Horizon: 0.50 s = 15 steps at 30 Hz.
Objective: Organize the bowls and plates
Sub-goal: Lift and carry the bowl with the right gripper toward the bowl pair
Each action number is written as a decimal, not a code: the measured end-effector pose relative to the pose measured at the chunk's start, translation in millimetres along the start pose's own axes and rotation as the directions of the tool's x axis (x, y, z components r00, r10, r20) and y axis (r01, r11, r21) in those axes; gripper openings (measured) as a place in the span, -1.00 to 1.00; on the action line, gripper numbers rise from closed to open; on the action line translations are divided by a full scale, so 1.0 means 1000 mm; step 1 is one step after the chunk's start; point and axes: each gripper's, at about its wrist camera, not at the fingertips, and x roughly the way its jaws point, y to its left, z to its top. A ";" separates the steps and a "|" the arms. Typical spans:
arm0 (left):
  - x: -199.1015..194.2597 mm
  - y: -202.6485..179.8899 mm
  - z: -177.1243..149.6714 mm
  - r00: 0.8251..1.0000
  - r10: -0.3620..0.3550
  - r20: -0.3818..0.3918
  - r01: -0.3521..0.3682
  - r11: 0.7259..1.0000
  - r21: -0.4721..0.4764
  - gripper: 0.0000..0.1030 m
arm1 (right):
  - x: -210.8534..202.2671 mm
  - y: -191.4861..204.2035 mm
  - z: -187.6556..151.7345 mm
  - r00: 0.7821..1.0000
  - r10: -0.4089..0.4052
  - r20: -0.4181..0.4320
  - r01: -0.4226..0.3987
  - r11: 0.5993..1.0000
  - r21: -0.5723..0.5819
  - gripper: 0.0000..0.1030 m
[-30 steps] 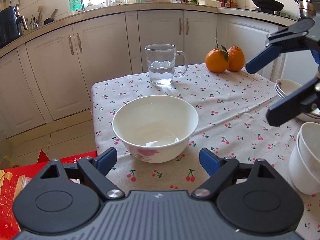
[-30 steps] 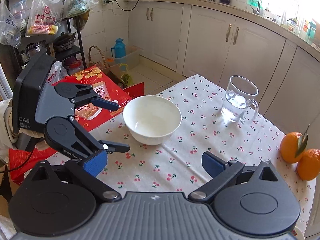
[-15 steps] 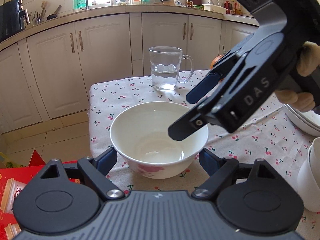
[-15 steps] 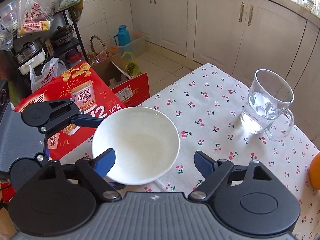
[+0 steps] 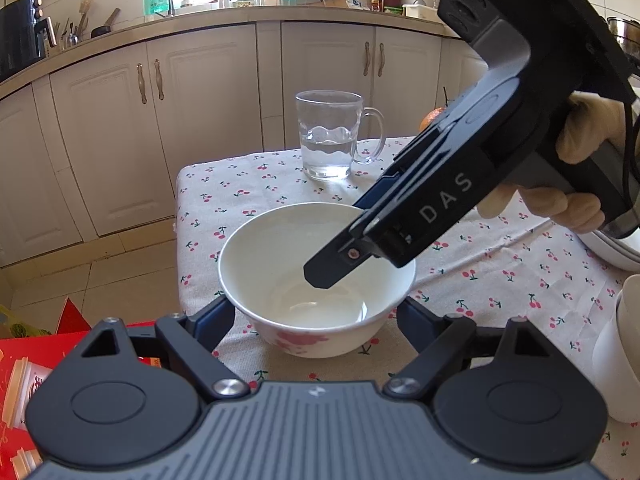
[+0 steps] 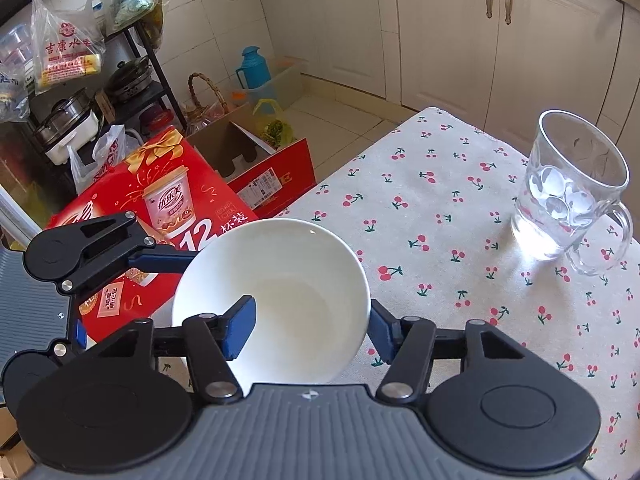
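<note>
Bowl: white bowl [image 5: 316, 280] is set near the table corner, at 6 o'clock of the glass mug [image 5: 332, 136]; floor drop lies at 9 o'clock.
Left gripper [image 5: 316, 316]: spread wide, fingers flanking the bowl's base on both sides; contact cannot be told.
Right gripper [image 6: 308, 328]: half-closed over the bowl rim, one blue pad [image 6: 240, 326] inside, the other outside; grip cannot be told.
Open room: bare cherry-print tablecloth [image 6: 440, 208] is seen between bowl and mug.
Right edge: stacked plates [image 5: 612, 250] and a white cup [image 5: 616, 356] are partly seen at 3 o'clock.
Room: cream cabinets [image 5: 200, 128] behind; red carton [image 6: 168, 196] on the floor.
Count: one bowl, one mug, one orange [image 5: 432, 118] partly hidden.
</note>
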 end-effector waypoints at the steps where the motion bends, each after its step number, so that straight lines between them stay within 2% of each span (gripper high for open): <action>1: 0.000 0.000 0.000 1.000 -0.003 -0.002 0.003 1.000 0.000 0.70 | 0.000 0.000 0.000 1.000 -0.001 0.000 0.001 1.000 0.001 0.27; 6: -0.005 -0.002 0.001 1.000 -0.023 -0.013 0.023 1.000 -0.005 0.70 | -0.004 0.003 -0.004 1.000 -0.001 -0.004 0.001 1.000 0.006 0.27; 15: -0.026 -0.026 0.003 0.999 -0.049 -0.021 0.049 0.998 0.043 0.70 | -0.033 0.009 -0.022 1.000 0.008 0.021 -0.008 1.000 0.029 0.28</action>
